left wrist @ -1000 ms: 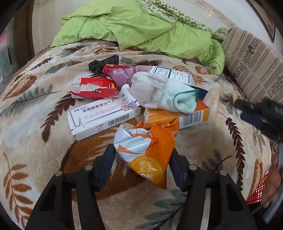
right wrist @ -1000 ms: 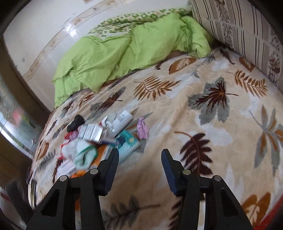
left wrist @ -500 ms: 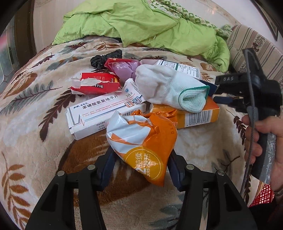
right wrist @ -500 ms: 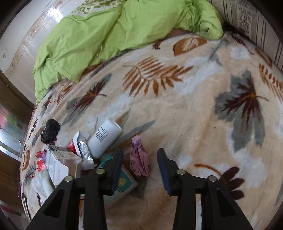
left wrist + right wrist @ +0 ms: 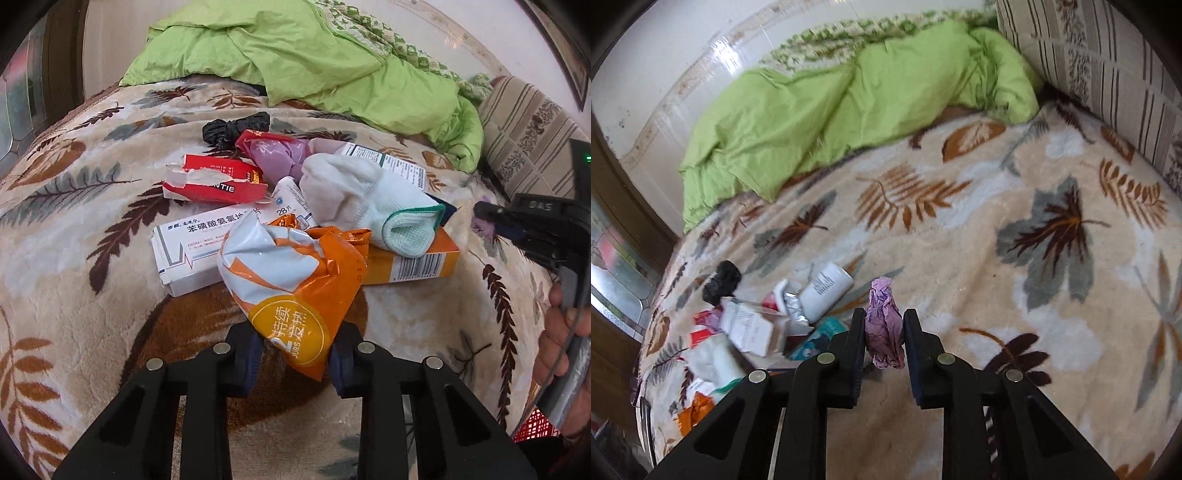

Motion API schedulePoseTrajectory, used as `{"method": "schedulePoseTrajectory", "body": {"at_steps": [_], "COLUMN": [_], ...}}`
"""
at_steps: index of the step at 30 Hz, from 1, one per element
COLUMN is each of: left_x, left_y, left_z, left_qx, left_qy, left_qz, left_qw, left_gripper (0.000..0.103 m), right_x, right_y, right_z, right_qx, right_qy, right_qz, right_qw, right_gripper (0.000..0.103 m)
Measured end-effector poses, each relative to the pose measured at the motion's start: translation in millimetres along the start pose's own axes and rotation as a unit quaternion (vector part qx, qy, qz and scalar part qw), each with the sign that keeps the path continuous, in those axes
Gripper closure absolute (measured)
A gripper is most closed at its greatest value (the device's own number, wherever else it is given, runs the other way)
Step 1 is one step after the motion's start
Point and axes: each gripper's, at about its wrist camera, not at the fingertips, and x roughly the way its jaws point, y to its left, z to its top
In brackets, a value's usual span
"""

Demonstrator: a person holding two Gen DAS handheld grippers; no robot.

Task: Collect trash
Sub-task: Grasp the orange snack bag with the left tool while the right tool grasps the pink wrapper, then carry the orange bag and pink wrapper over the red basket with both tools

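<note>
Left gripper [image 5: 295, 360]: jaws have just been closing and now pinch the lower end of a crinkled orange-and-white foil pouch [image 5: 291, 280], glossy, creased, with a round orange label; its crumpled upper part leans toward the litter pile. Right gripper [image 5: 884, 341]: jaws have just been closing and now clamp a wad of pink-purple crumpled wrapper [image 5: 884, 326], soft and wrinkled, standing upright between the pads with its tip above them. All of it is on a bed covered by a plush cream blanket [image 5: 1015, 258] printed with brown, rust and grey leaves. Litter pile near the bed's edge, left wrist view: a long white rectangular medicine carton [image 5: 192, 247] with blue print, lying flat just behind the pouch; a torn red cardboard box [image 5: 214, 182] with ragged white edges; an orange carton [image 5: 413, 264] with a barcode; a limp white knit sock [image 5: 362, 199] with a green-trimmed cuff draped over the orange carton; a knotted black plastic bag [image 5: 232, 127] at the far side; a mauve plastic bag [image 5: 280, 155] beside it. Right wrist view adds a white cylindrical bottle [image 5: 827, 290] lying on its side near the wad. Rumpled green quilt [image 5: 314, 55], smooth cotton, heaped at the far end. Striped cushion [image 5: 528, 133] to the right. A hand [image 5: 565, 350] holds the right gripper's handle.
</note>
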Motion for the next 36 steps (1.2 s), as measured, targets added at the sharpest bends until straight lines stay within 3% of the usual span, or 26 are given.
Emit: {"method": "schedulePoseTrajectory", "body": {"at_steps": [5,12,19,25,30,36], "left_x": [-14,-39,-64,-96,-115,-117], "left_y": [-9,-38,-86,-147,-211,-291], "left_z": [-1,-7,-27,-47,-66,-101], "left_qx": [0.021,0.090,0.169,0.238,0.289,0.351], "left_qy": [-0.027,-0.063,-0.063,-0.050,-0.019,0.034], "left_qz": [-0.012,-0.049,-0.130,-0.207,-0.270,-0.313], "left_qw": [0.9993,0.9928,0.9749,0.9477,0.9182,0.8820], "left_gripper": [0.075,0.075,0.075,0.075,0.075,0.075], "right_x": [-41,-93,-153,-212,-256,-291], "right_y": [13,14,-32,-100,-170,-233], "right_z": [-17,-63,-101,-122,-139,-164], "right_qx": [-0.023,-0.036,0.006,0.064,0.130,0.187], "right_qy": [-0.038,-0.044,-0.033,-0.051,-0.071,-0.087], "right_qz": [0.026,0.079,0.092,0.051,0.001,-0.042], "right_qw": [0.999,0.995,0.995,0.995,0.989,0.978], "right_gripper": [0.082,0.082,0.082,0.082,0.082,0.082]}}
